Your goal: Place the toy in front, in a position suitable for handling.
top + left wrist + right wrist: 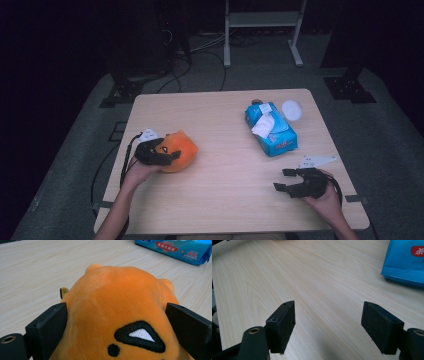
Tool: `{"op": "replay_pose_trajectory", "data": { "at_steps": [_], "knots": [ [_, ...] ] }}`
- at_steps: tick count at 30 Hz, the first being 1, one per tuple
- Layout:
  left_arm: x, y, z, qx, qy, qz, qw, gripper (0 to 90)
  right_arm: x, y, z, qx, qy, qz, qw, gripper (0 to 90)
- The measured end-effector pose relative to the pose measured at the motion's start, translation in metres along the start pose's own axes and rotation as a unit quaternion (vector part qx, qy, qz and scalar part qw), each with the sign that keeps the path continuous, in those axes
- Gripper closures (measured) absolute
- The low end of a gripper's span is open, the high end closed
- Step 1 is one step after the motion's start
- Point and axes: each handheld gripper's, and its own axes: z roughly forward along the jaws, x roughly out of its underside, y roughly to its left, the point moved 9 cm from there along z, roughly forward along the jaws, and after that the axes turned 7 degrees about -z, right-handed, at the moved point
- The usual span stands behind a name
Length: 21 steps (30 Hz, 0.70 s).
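Left gripper has its jaws set on either side of the soft orange plush toy with a stitched black-and-white face patch, both black jaws pressed against its flanks, so it is clamped on the toy. The toy sits on the light wood tabletop at the person's left, its bulk between and ahead of the jaws and the face patch low between them. A small yellow tag pokes out just beyond the left jaw. Judgement: the toy is light, squashy, fuzzy fabric, not fragile and not slippery; it will compress under the jaws, so a hold across the widest stuffed part, as now, should be secure, better than pinching an ear or the tag. Right gripper rests low over bare tabletop with its jaws spread wide, nothing between them. The blue soft-pack of wet wipes with a white sheet sticking out lies well ahead of the right jaws, toward their right side, and a small white round lid lies just beyond it.
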Motion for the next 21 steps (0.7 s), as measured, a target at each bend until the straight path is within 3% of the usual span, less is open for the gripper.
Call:
{"op": "replay_pose_trajectory", "data": {
  "at_steps": [6,9,21],
  "knots": [
    [0.0001,-0.0009,0.0014,-0.004,0.003,0.008,1.0000,4.8,0.0003,-0.0005,0.0004,-0.001,0.000,0.001,1.0000,26.2],
    [-0.0005,-0.0006,0.0010,-0.004,0.005,0.001,1.0000,7.5,0.0007,0.0002,0.0003,-0.002,0.002,0.002,1.0000,26.3],
    [-0.0091,0.0014,-0.0045,-0.003,-0.008,-0.028,0.9996,35.0,0.0004,-0.0015,-0.0020,0.002,-0.003,0.002,1.0000,26.3]
  ]
}}
